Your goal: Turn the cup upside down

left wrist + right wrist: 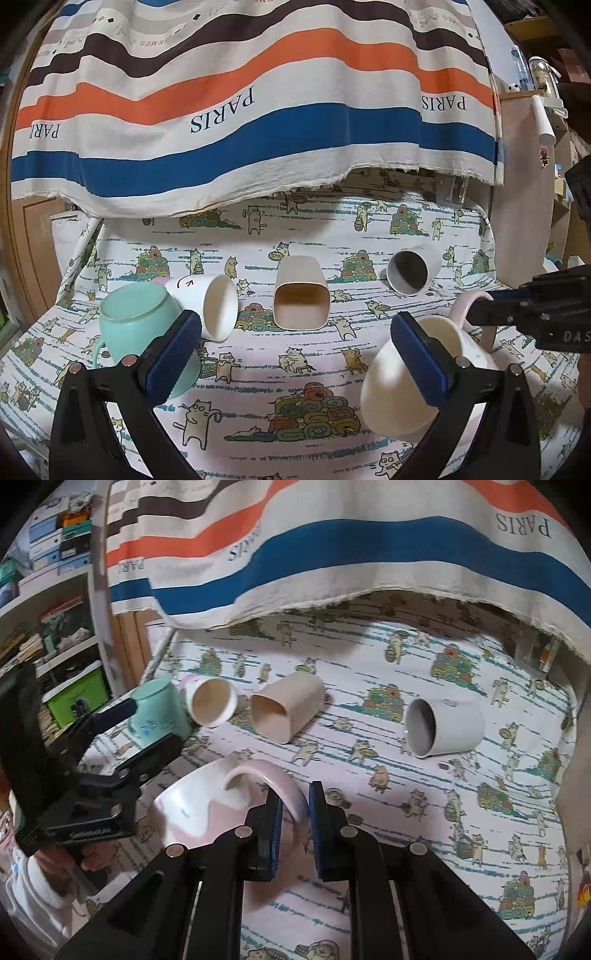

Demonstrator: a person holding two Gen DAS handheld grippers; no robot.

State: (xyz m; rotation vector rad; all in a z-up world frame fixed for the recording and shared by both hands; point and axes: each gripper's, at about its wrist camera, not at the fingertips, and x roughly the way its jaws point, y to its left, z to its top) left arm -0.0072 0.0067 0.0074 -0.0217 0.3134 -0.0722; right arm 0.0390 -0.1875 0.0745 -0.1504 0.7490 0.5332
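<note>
Right claw (295, 808) grips the pink handle (275, 777) of the tilted cup (192, 808), apparently off the bench (424, 786). Left claw (295, 354) stands open beside it.

Obscured and cropped items, both wrist views

Right claw (295, 823) pads cover part of the pink cup (195, 812) handle; the cup's lower side is hidden. At 9 o'clock the mint cup (136, 317) sits partly behind the left claw (295, 360) pad. Striped cloth (258, 110) hides the worktop's (295, 354) far edge.
</note>
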